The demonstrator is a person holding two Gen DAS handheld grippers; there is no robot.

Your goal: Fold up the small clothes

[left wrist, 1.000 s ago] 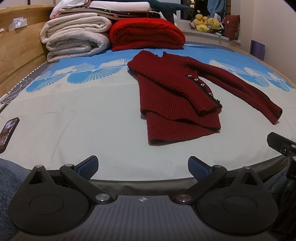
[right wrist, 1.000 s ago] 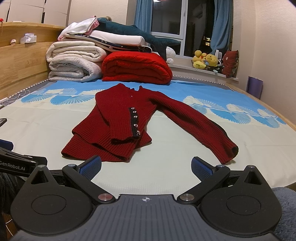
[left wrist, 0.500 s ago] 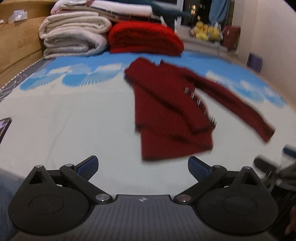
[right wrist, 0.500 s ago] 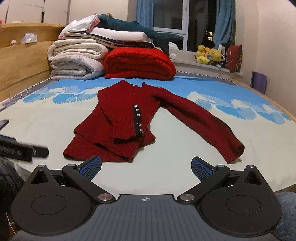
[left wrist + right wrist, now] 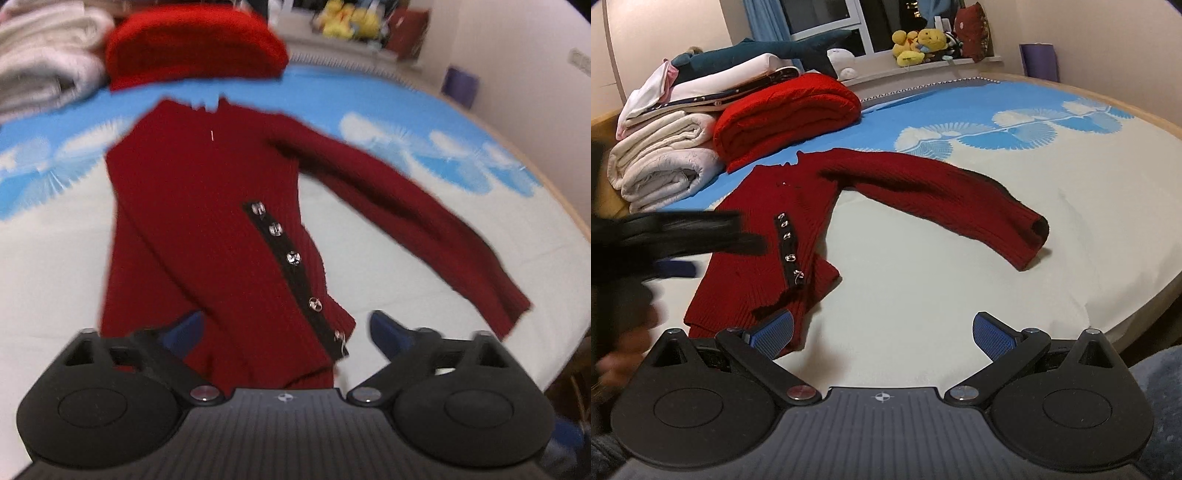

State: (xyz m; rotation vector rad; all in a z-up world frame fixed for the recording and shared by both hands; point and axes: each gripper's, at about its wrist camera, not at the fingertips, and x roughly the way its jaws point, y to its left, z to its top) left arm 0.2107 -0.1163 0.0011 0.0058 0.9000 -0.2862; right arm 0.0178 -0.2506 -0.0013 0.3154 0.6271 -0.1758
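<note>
A dark red ribbed sweater (image 5: 207,229) lies flat on the bed, one sleeve folded across its front with a black strip of shiny buttons (image 5: 291,258), the other sleeve (image 5: 424,221) stretched out to the right. My left gripper (image 5: 286,332) is open and empty, hovering over the sweater's lower hem. In the right wrist view the sweater (image 5: 798,206) lies left of centre, its free sleeve (image 5: 960,195) reaching right. My right gripper (image 5: 882,332) is open and empty just in front of the hem. The left gripper's body (image 5: 665,236) shows blurred at the left.
A folded red blanket (image 5: 783,110) and rolled white bedding (image 5: 661,158) are stacked at the head of the bed, with more folded items on top. Plush toys (image 5: 919,40) sit on the windowsill. The bed's wooden edge (image 5: 1167,284) runs along the right.
The left gripper has moved forward and right, from the bed's edge to over the sweater's hem. The right gripper has moved closer and tilted. Both stayed open.
</note>
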